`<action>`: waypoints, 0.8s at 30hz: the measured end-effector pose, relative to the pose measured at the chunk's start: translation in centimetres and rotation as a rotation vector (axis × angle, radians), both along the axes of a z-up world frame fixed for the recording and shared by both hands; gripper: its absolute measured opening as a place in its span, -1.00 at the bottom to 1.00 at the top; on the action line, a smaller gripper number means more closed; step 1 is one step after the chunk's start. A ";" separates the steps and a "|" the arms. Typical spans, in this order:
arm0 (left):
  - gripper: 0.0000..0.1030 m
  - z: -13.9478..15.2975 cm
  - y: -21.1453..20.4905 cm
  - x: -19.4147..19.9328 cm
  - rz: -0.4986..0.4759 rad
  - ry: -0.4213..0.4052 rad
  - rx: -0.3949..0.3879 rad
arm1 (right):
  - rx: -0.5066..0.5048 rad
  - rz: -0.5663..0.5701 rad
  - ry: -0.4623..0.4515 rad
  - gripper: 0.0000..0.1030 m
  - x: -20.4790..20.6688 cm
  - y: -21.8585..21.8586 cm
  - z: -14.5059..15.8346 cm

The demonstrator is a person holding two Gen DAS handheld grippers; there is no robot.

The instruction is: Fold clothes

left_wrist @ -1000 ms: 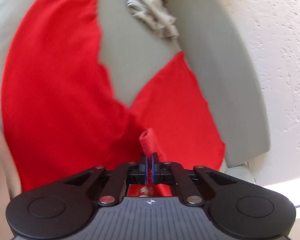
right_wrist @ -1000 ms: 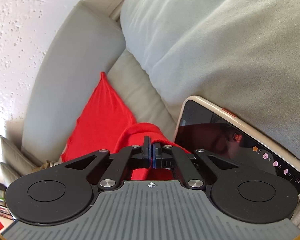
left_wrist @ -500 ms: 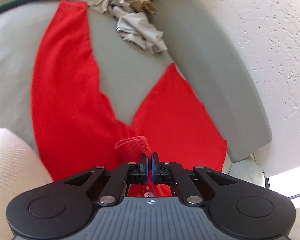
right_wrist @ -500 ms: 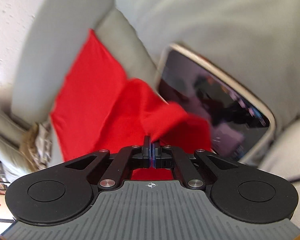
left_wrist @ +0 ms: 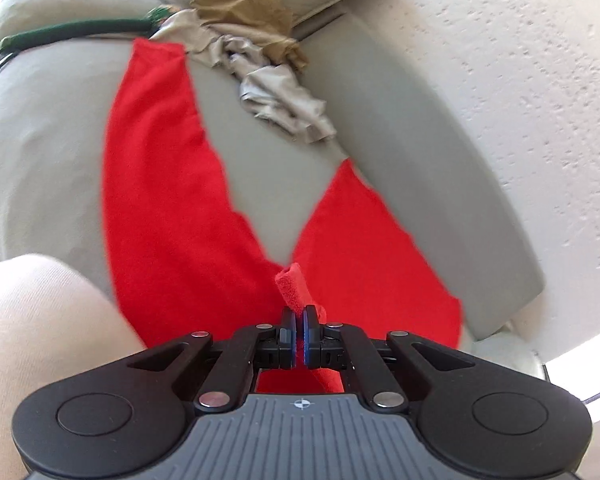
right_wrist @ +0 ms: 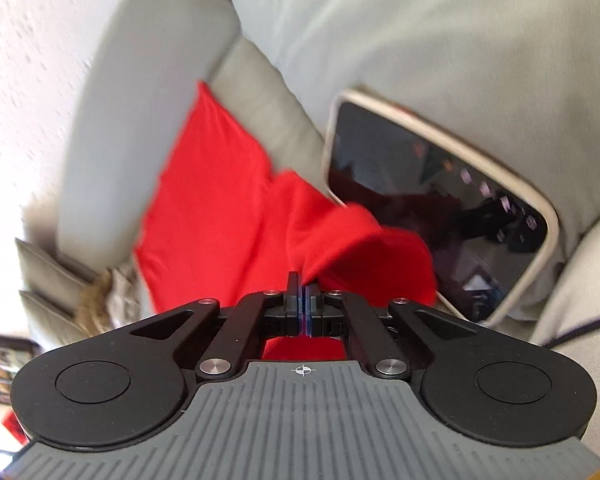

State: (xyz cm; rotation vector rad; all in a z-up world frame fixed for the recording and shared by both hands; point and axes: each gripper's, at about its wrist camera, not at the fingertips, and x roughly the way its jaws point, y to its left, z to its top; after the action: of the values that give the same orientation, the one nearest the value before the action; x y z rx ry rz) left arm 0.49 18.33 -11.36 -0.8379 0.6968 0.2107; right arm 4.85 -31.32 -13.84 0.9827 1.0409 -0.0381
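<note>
Since a second ago more of the sofa [left_wrist: 52,128] shows beyond the red garment [left_wrist: 160,200]. Its 2 legs run lengthwise away from the left gripper [left_wrist: 299,316] toward crumpled clothes [left_wrist: 276,92]. Left and right gripper [right_wrist: 302,296] each pinch its near edge beside a phone [right_wrist: 420,184].

From the left gripper [left_wrist: 299,322], far more of the sofa [left_wrist: 52,128] shows now: the red garment [left_wrist: 160,200] stretches up to its far end beside the crumpled grey and tan clothes [left_wrist: 276,92], which sit lower in view, and a green strap [left_wrist: 80,30] has come in. A trouser knee [left_wrist: 32,320] fills the lower left corner. At the right gripper [right_wrist: 302,292], the red cloth bulges higher, covering the phone's [right_wrist: 440,200] lower corner.
</note>
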 end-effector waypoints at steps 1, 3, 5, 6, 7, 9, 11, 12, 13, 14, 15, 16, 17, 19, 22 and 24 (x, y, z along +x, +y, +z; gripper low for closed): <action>-0.97 -0.4 -0.1 0.1 -0.004 0.022 0.022 | -0.017 0.014 0.020 -0.98 -0.1 0.2 -0.4; -0.96 0.2 -0.8 0.2 -0.034 0.036 0.077 | -0.046 0.006 0.014 -0.97 -0.5 -0.1 -0.2; -0.96 0.6 -1.3 0.3 -0.056 0.074 0.117 | -0.076 -0.001 0.007 -0.92 -0.9 -0.4 0.1; -0.96 0.7 -1.5 0.4 -0.067 0.096 0.136 | -0.091 -0.005 0.004 -0.90 -1.1 -0.5 0.2; -0.96 0.7 -1.7 0.4 -0.079 0.116 0.155 | -0.105 -0.009 0.000 -0.89 -1.3 -0.7 0.4; -0.91 0.4 -2.0 0.3 -0.114 0.165 0.175 | -0.135 -0.017 -0.006 -0.89 -1.7 -1.0 0.7; -0.90 0.0 -2.3 0.1 -0.151 0.184 0.185 | -0.164 -0.025 -0.013 -0.89 -2.2 -1.3 0.9; -0.87 0.0 -2.5 0.0 -0.164 0.188 0.186 | -0.179 -0.029 -0.016 -0.89 -2.4 -1.5 1.1; -0.87 0.0 -2.5 -0.1 -0.172 0.190 0.186 | -0.188 -0.038 -0.018 -0.89 -2.6 -1.8 1.0; -0.85 0.1 -2.6 -0.2 -0.179 0.191 0.183 | -0.186 -0.057 -0.017 -0.89 -2.8 -2.4 0.8; -0.80 0.2 -2.6 -0.3 -0.185 0.188 0.179 | -0.183 -0.078 -0.018 -0.89 -3.1 -2.9 0.8; -0.71 0.4 -2.6 -0.4 -0.190 0.182 0.174 | -0.170 -0.094 -0.022 -0.89 -3.4 -3.4 0.8; -0.67 0.6 -2.7 -0.5 -0.196 0.178 0.170 | -0.133 -0.102 -0.032 -0.89 -3.6 -3.8 0.7; -0.58 1.1 -2.9 -0.7 -0.207 0.175 0.163 | -0.036 -0.117 -0.050 -0.85 -4.1 -4.4 0.3; -0.58 1.7 -4.0 -1.1 -0.240 0.148 0.152 | 0.043 -0.111 -0.078 -0.57 -4.0 -4.4 -0.1; -0.58 1.9 -4.9 -0.9 -0.287 0.110 0.136 | 0.024 -0.097 -0.086 -0.53 -3.3 -3.8 -0.3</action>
State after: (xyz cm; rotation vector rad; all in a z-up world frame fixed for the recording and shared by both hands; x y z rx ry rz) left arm -0.38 13.41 -9.48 -0.5917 0.8867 0.0449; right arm 1.57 -35.15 -14.11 1.0471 0.9164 -0.0634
